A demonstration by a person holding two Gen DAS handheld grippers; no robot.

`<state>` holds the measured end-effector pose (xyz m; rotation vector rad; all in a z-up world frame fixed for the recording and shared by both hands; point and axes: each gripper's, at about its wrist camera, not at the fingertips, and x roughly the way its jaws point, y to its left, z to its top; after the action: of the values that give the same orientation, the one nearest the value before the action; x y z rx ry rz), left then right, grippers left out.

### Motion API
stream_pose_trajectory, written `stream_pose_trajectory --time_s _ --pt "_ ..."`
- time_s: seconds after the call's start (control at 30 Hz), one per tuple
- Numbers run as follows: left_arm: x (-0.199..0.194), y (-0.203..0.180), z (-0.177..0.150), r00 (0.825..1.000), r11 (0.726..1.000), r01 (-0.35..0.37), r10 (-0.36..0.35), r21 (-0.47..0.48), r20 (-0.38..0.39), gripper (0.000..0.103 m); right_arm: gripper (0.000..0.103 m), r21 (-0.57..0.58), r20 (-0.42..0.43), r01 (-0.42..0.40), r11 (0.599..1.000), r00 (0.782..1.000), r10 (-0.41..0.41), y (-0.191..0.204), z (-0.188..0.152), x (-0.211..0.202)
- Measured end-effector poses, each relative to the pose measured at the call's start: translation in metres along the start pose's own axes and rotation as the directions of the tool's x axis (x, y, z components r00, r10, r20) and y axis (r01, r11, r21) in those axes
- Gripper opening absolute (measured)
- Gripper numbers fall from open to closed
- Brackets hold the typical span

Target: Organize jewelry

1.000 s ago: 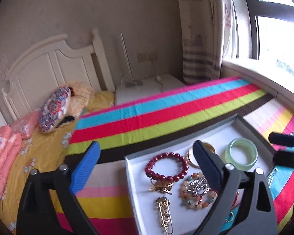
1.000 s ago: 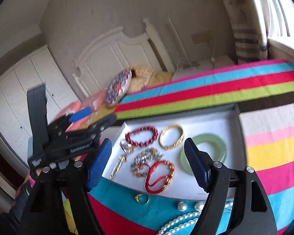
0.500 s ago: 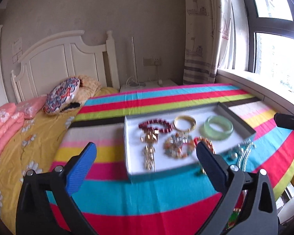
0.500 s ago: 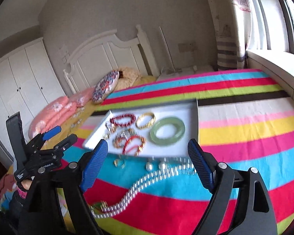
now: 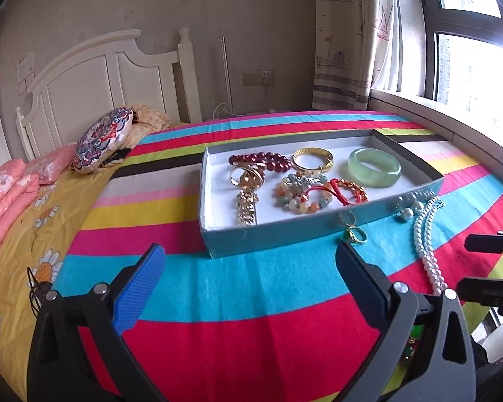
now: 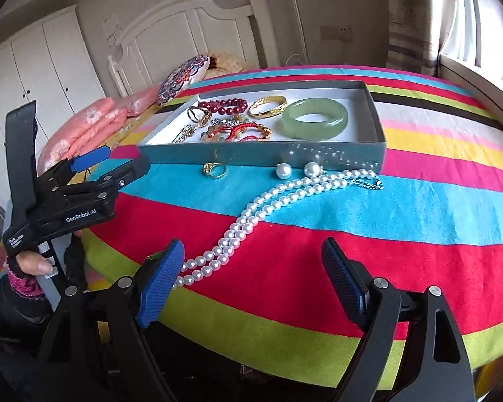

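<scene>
On my screens the jewelry sits in and around a shallow grey tray (image 5: 218, 234) with a white floor, lying on a striped blanket (image 6: 419, 201) that covers the bed. Inside the tray I see a pale green bangle (image 6: 313, 117) at the right, a gold bangle (image 6: 268, 106) beside it, a dark red bead bracelet (image 6: 223, 105) toward the far left, a gold ring cluster (image 5: 248, 176) just nearer than that, a mixed-stone bracelet (image 5: 296, 192) overlapped by a red cord bracelet (image 5: 347, 189) in the middle, and a gold hair clip (image 5: 247, 206) lying near the tray's near wall.

Outside, just against the near wall, rest a gold ring (image 6: 214, 170), two loose pearls (image 6: 296, 170) and a long pearl necklace (image 6: 251, 221) that trails across the blanket toward my right gripper (image 6: 253, 281) — its near end runs behind the left pad. The right jaws stand wide with nothing pinched. My left gripper (image 5: 249, 288) hovers over the blanket short of the tray, fingers spread wide and empty too; in the right view a gloved hand (image 6: 33, 264) holds it at the bed's left edge.

Farther off — a patterned round cushion (image 5: 102, 139), pink folded quilt (image 5: 6, 194), white headboard (image 5: 94, 77), and a curtained window (image 5: 469, 67) at the right.
</scene>
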<state>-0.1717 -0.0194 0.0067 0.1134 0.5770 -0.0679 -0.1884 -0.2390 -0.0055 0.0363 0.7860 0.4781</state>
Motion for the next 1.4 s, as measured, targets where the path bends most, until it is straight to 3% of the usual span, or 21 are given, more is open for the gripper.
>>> stream_pose_trajectory --time_s 0.23,0.4,0.5,0.6,0.67,0.77,0.87,1.1,1.27,1.33,1.4 --pt "0.001 -0.013 -0.012 0.999 0.999 0.032 -0.032 0.024 -0.017 0.101 0.081 -0.013 -0.034 0.062 0.998 0.997 -0.062 0.011 0.014 0.021" --pt "0.001 -0.023 -0.018 0.999 0.998 0.039 -0.037 0.053 -0.026 0.101 0.081 -0.061 -0.047 0.156 0.986 0.986 -0.159 0.019 0.02 0.037" --pt "0.001 -0.022 -0.016 0.996 0.996 0.079 -0.077 0.045 -0.035 0.101 0.079 -0.092 -0.032 0.222 0.971 0.974 -0.225 0.013 0.018 0.039" --pt "0.002 -0.023 -0.01 0.992 0.992 0.118 -0.117 0.035 -0.042 0.101 0.062 -0.093 -0.016 0.236 0.967 0.971 -0.238 0.0 0.018 0.033" --pt "0.007 -0.025 -0.005 0.984 0.985 0.169 -0.168 0.014 -0.063 0.1 0.04 -0.077 -0.013 0.246 0.966 0.969 -0.248 -0.011 0.02 0.027" --pt "0.016 -0.03 0.004 0.975 0.979 0.202 -0.202 -0.011 -0.095 0.099 0.026 -0.071 -0.007 0.301 0.951 0.953 -0.302 -0.027 0.02 0.021" --pt "0.026 -0.039 0.011 0.964 0.972 0.233 -0.235 -0.037 -0.127 0.092 0.024 -0.049 -0.003 0.322 0.946 0.947 -0.322 -0.043 0.018 0.014" --pt "0.047 -0.061 0.018 0.955 0.977 0.213 -0.214 -0.028 -0.204 0.067 0.024 0.05 0.007 0.371 0.927 0.928 -0.372 -0.089 0.014 -0.002" --pt "0.058 -0.07 0.023 0.956 0.985 0.172 -0.173 -0.024 -0.236 0.057 0.024 0.075 0.016 0.364 0.928 0.931 -0.366 -0.101 0.011 -0.006" --pt "0.059 -0.072 0.024 0.959 0.988 0.157 -0.156 -0.014 -0.236 0.047 0.024 0.081 0.021 0.361 0.929 0.931 -0.363 -0.103 0.011 -0.007" --pt "0.058 -0.076 0.022 0.963 0.987 0.16 -0.153 0.014 -0.224 0.023 0.024 0.092 0.025 0.355 0.931 0.933 -0.358 -0.105 0.01 -0.008"
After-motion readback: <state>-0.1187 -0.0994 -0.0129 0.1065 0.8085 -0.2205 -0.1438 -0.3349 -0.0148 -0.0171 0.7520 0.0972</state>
